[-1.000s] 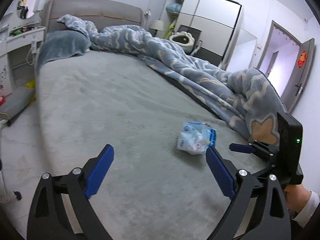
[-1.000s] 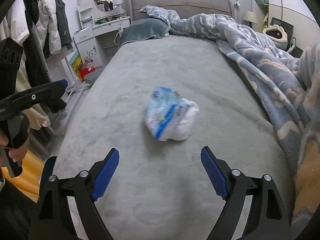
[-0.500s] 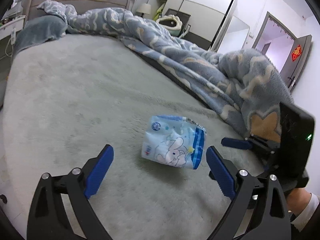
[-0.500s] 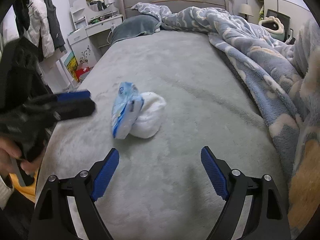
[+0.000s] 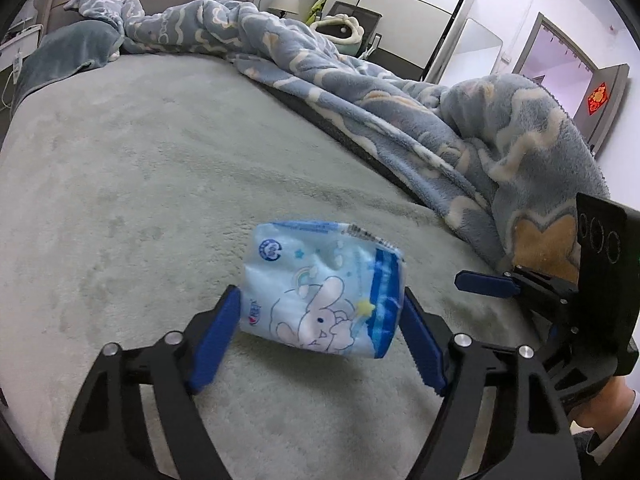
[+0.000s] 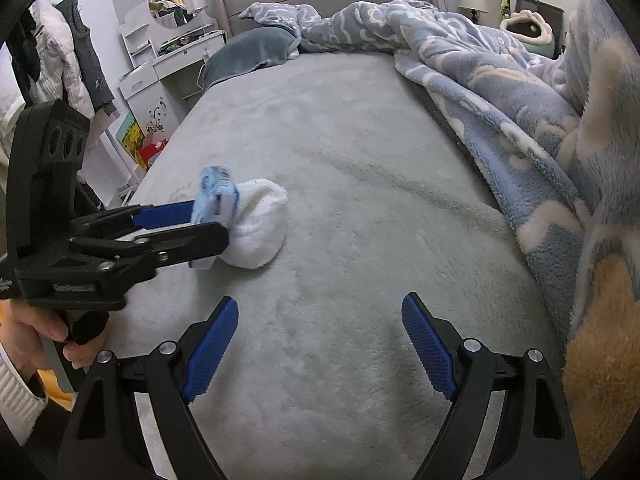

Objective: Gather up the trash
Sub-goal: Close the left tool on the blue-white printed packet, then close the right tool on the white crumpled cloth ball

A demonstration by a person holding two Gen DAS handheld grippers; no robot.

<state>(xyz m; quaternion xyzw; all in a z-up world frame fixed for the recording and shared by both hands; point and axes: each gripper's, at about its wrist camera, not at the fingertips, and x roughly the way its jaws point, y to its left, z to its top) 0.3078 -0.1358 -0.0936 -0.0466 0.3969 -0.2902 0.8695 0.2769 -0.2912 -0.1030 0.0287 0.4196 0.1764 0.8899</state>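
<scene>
A light-blue plastic tissue packet with a cartoon rabbit (image 5: 324,292) lies on the grey bed cover (image 5: 140,184). My left gripper (image 5: 320,332) has its blue pads on either side of the packet, closed in against its two ends. In the right wrist view the packet (image 6: 214,196) sits between the left gripper's fingers (image 6: 168,214), beside a crumpled white wad (image 6: 258,228). My right gripper (image 6: 320,344) is open and empty, low over the bed, to the right of the packet.
A blue and cream patterned blanket (image 5: 400,112) is bunched along the bed's right side. A grey pillow (image 6: 248,52) lies at the headboard. A white dresser with a round mirror (image 6: 172,32) and hanging coats (image 6: 76,52) stand left of the bed.
My left gripper has moved forward and right to the packet and its pads have closed in on it. The right gripper has stayed open and almost still.
</scene>
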